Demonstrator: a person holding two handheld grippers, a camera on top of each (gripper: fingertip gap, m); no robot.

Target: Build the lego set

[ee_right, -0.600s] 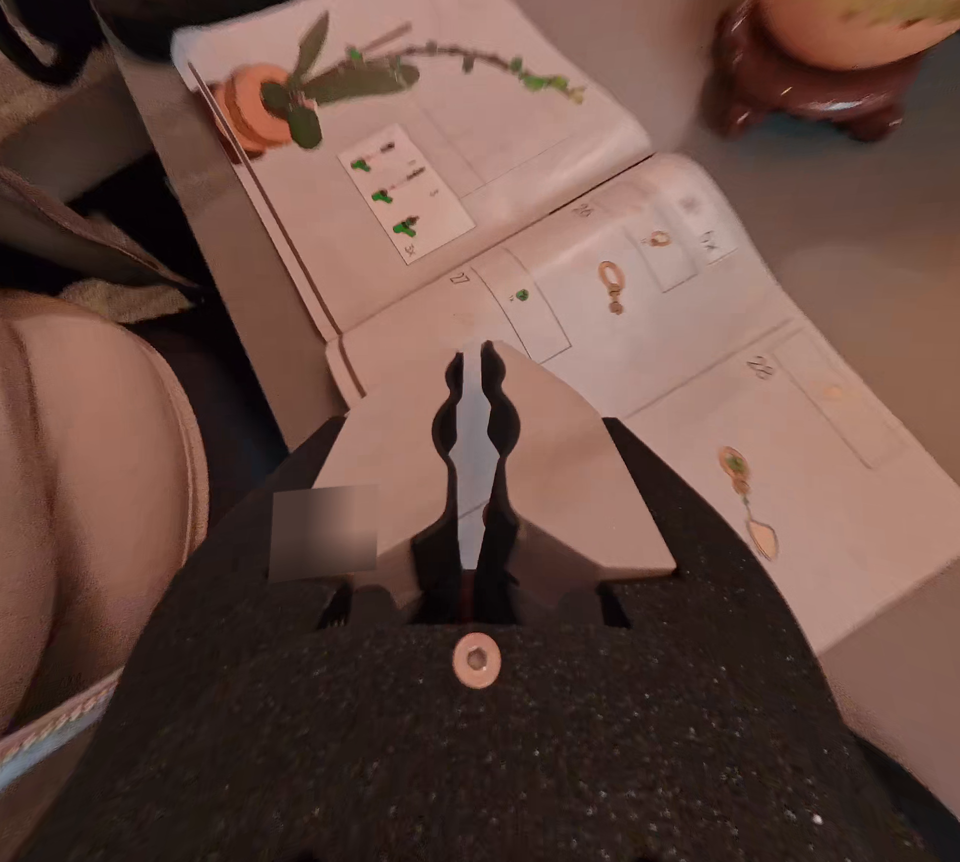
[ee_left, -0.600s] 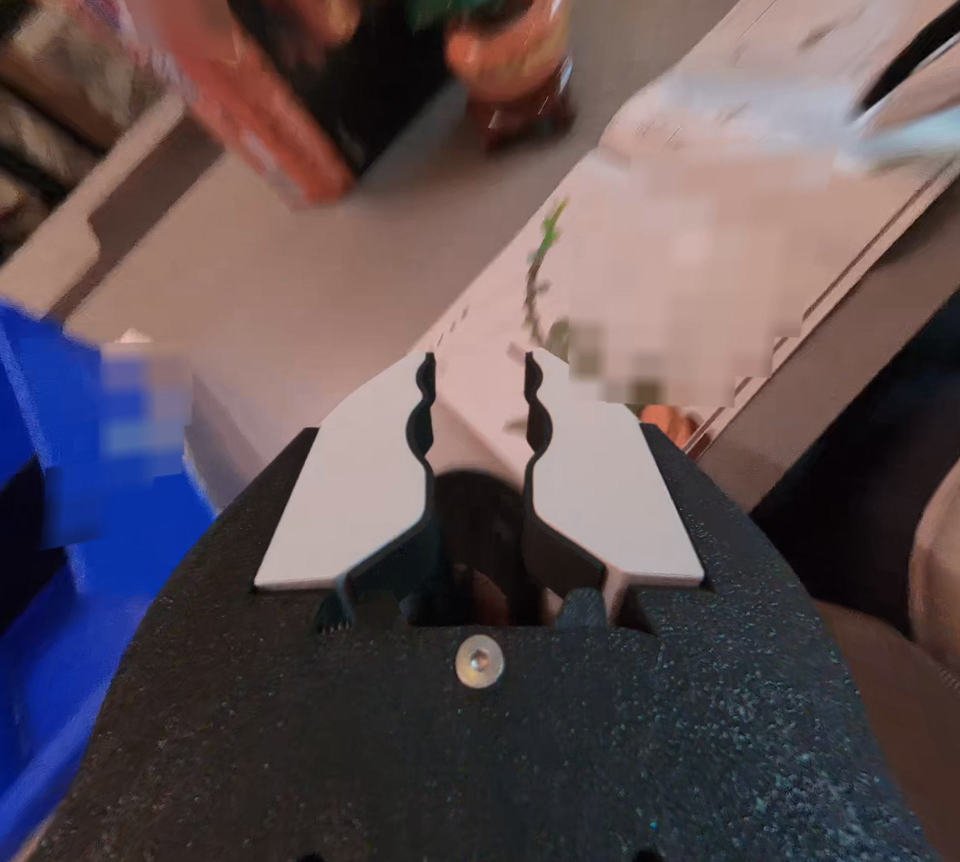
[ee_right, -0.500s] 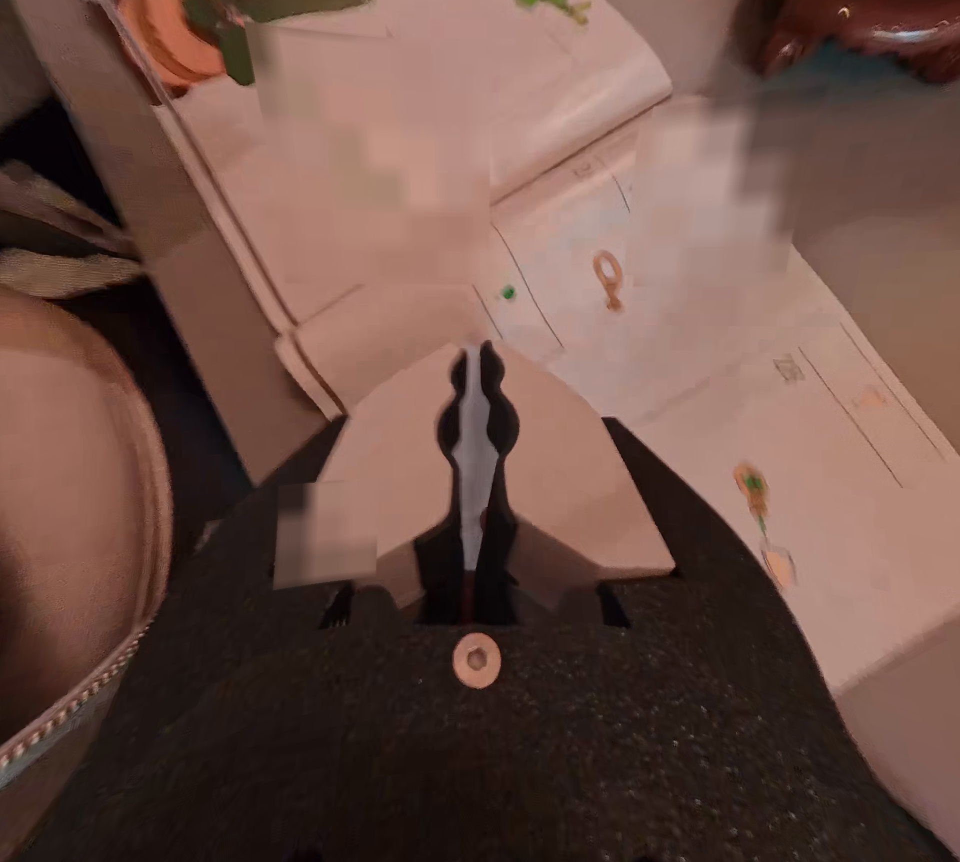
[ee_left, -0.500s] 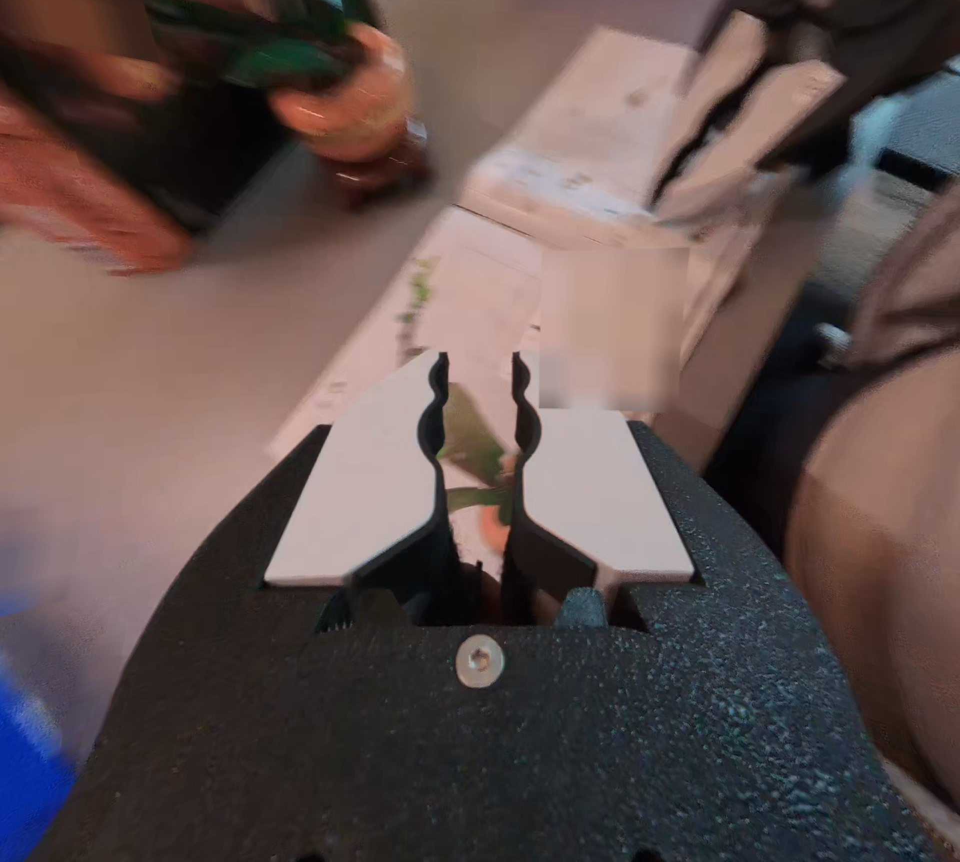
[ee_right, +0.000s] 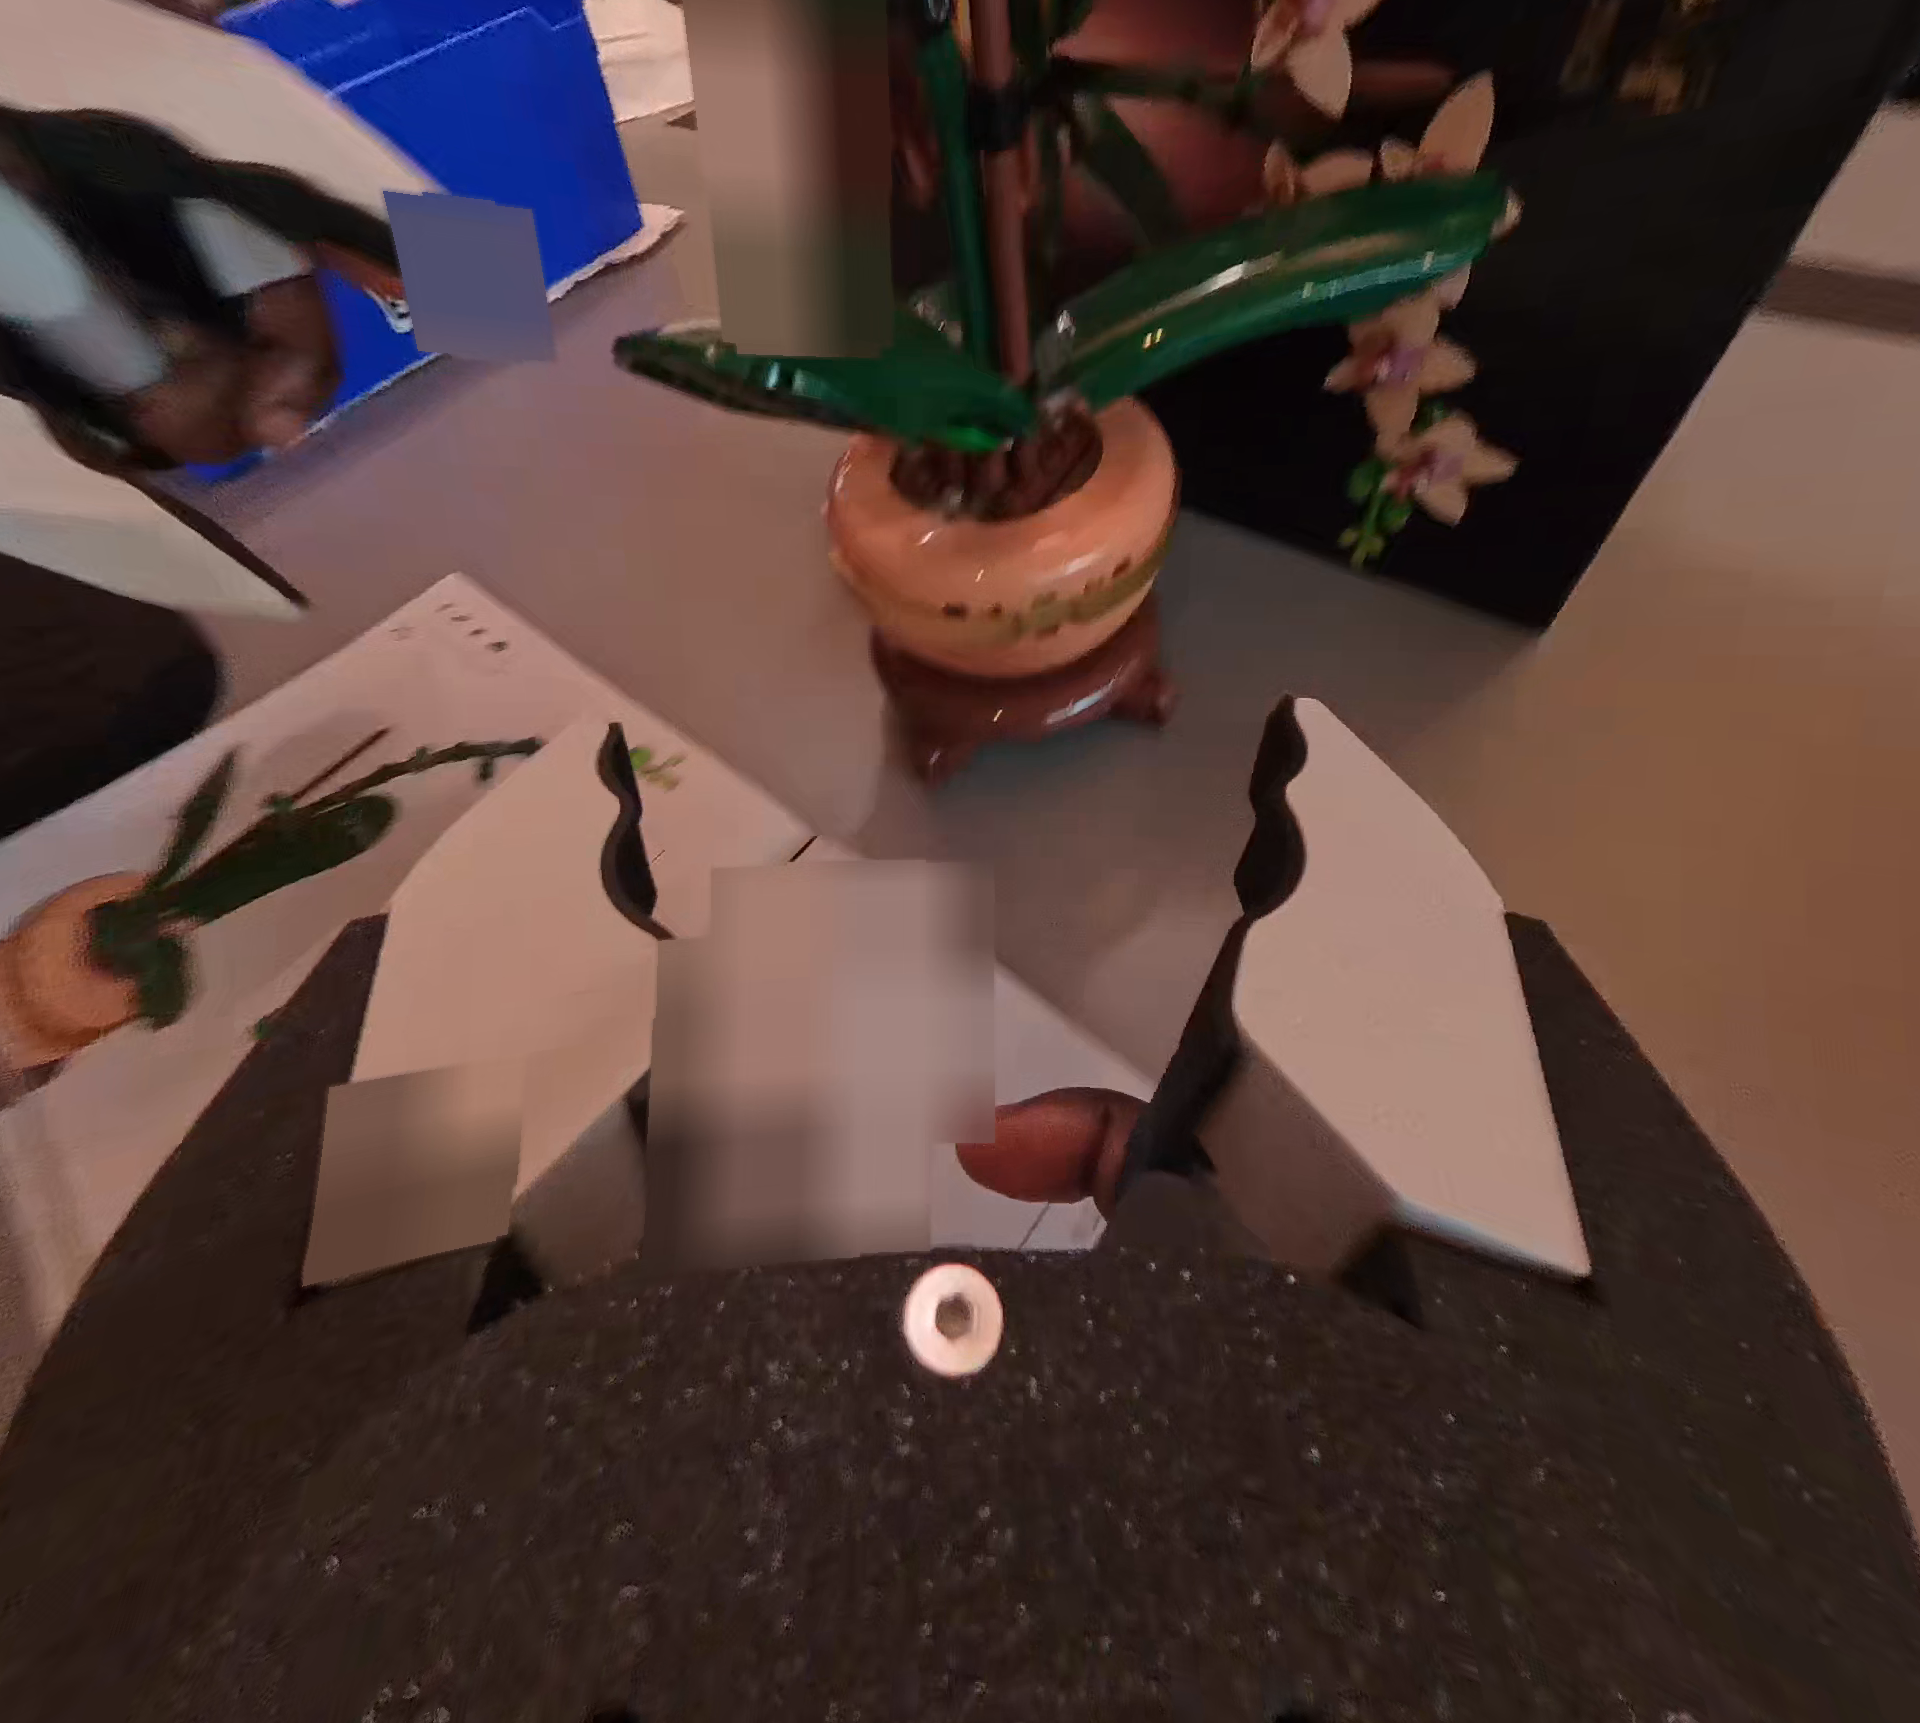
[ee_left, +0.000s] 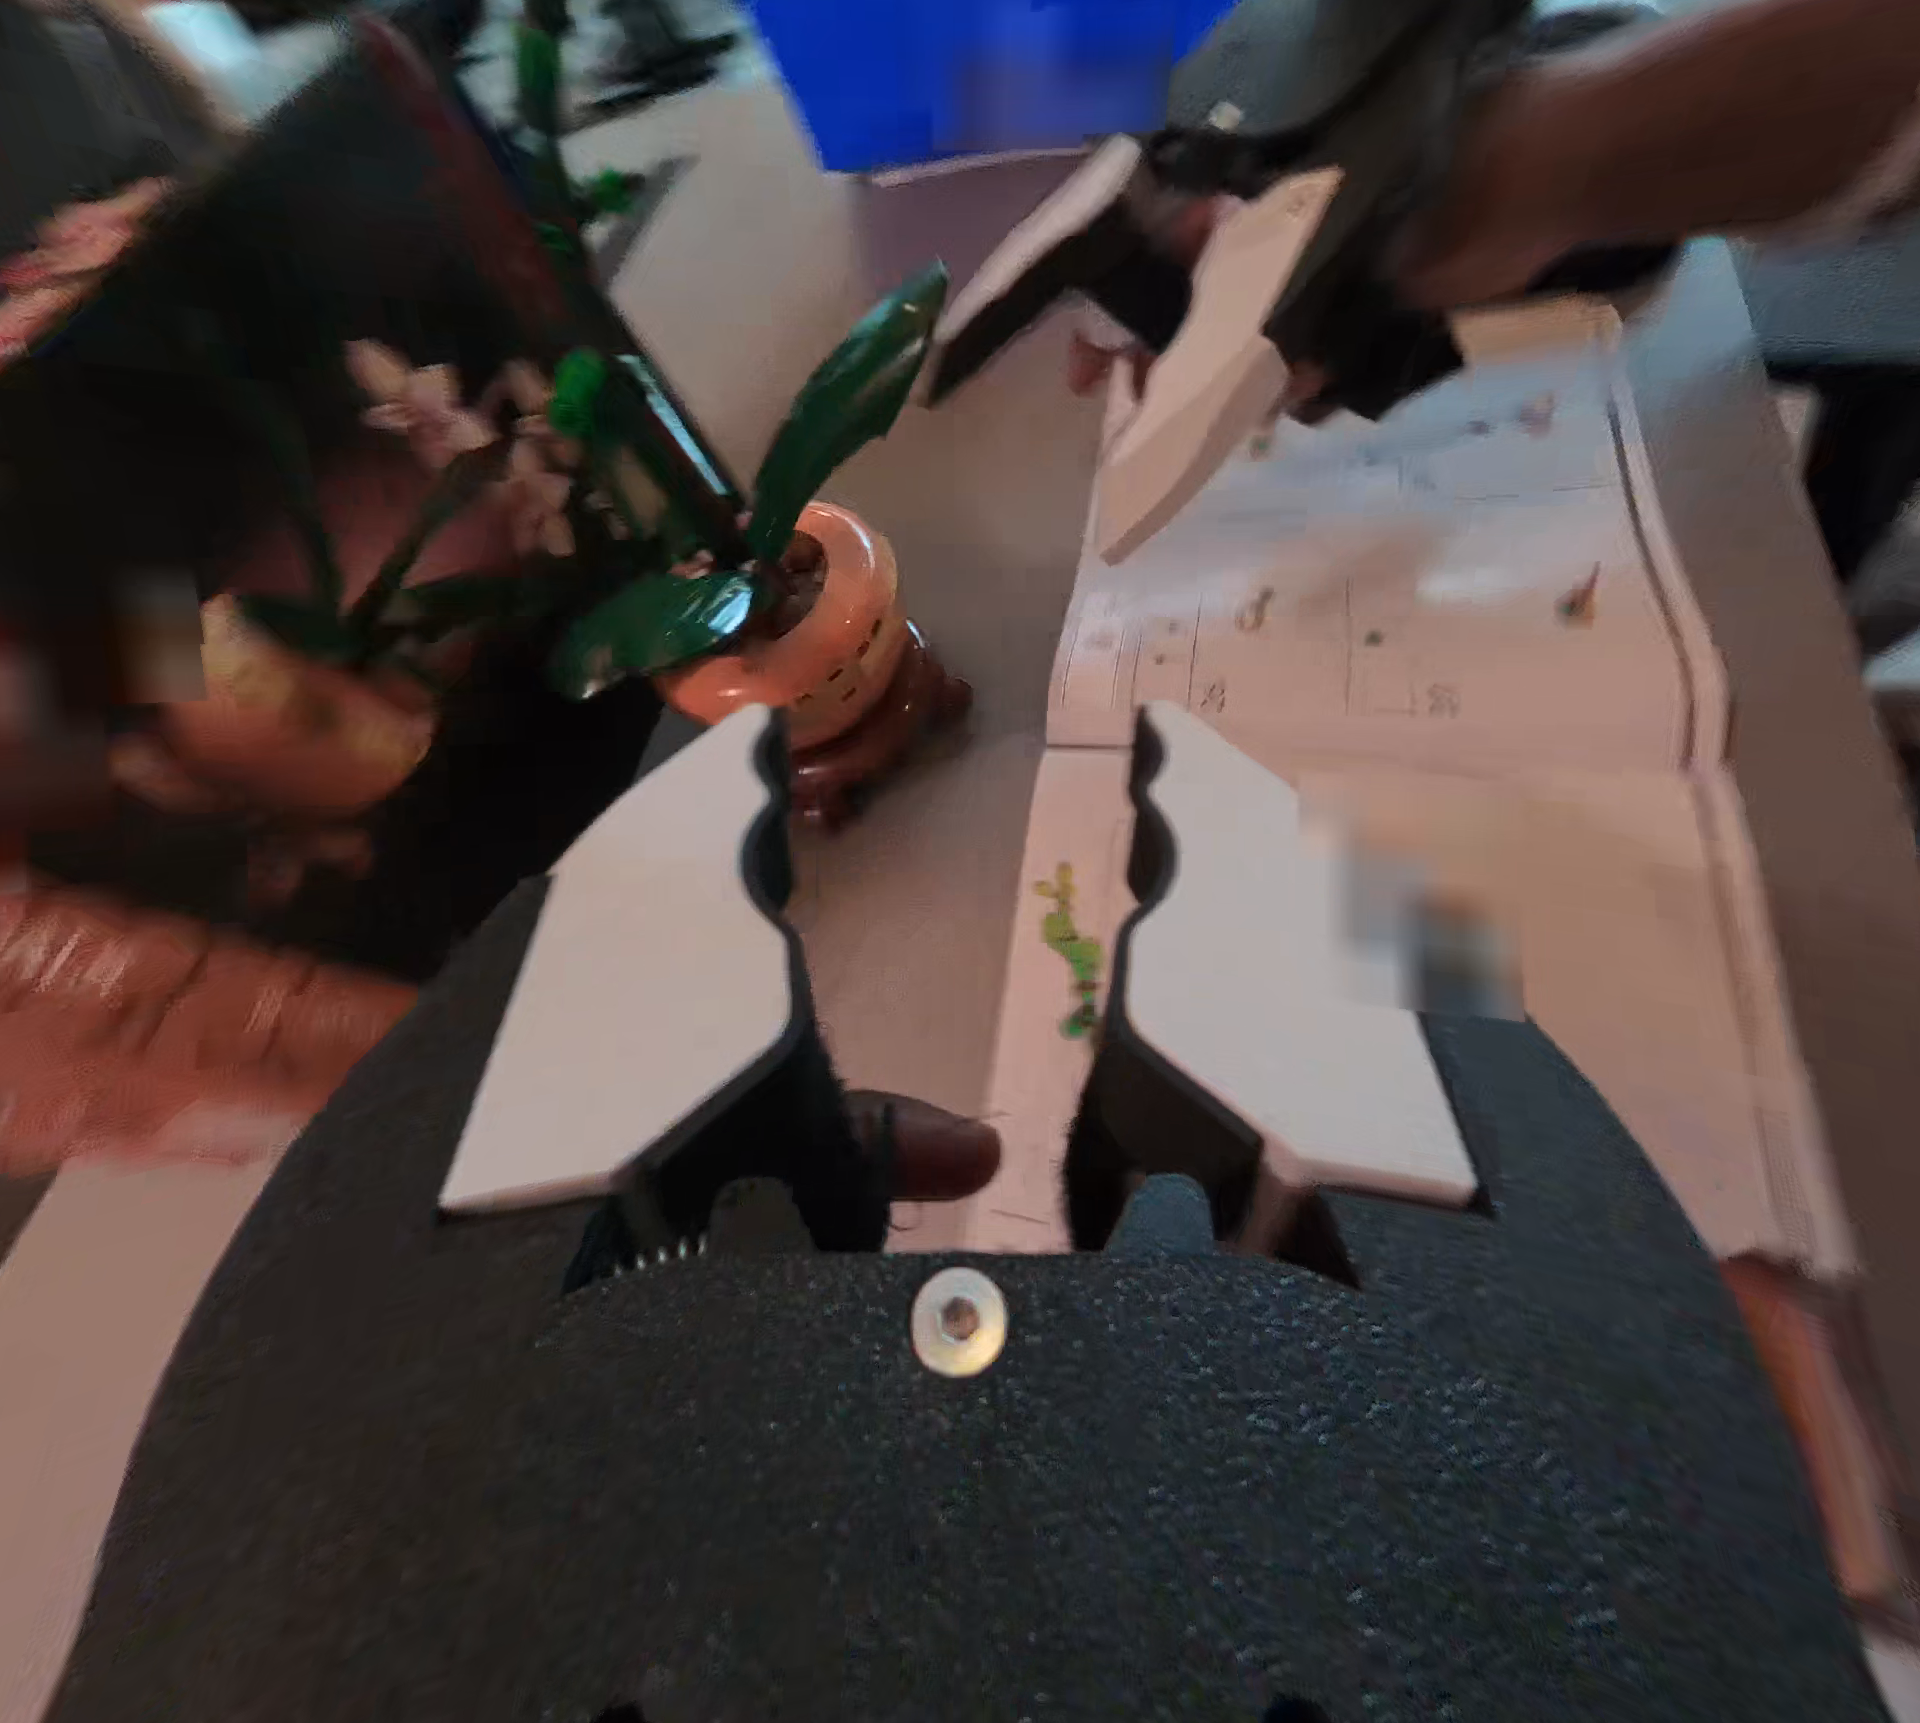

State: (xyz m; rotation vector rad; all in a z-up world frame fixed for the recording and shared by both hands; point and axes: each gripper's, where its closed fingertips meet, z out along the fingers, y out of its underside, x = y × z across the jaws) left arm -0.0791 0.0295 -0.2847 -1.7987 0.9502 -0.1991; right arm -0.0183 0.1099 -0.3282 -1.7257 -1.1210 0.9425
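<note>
Lego orchid (ee_right: 1003, 530): glossy rounded pot, smooth leaves.

Both tools have spread open, the right tool (ee_right: 951, 728) wider than the left tool (ee_left: 951, 717).

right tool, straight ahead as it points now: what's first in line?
Probably the lego plant pot on its brown base, which sits roughly centred ahead of the open right tool. Bare table lies between them; depth is unclear.
</note>
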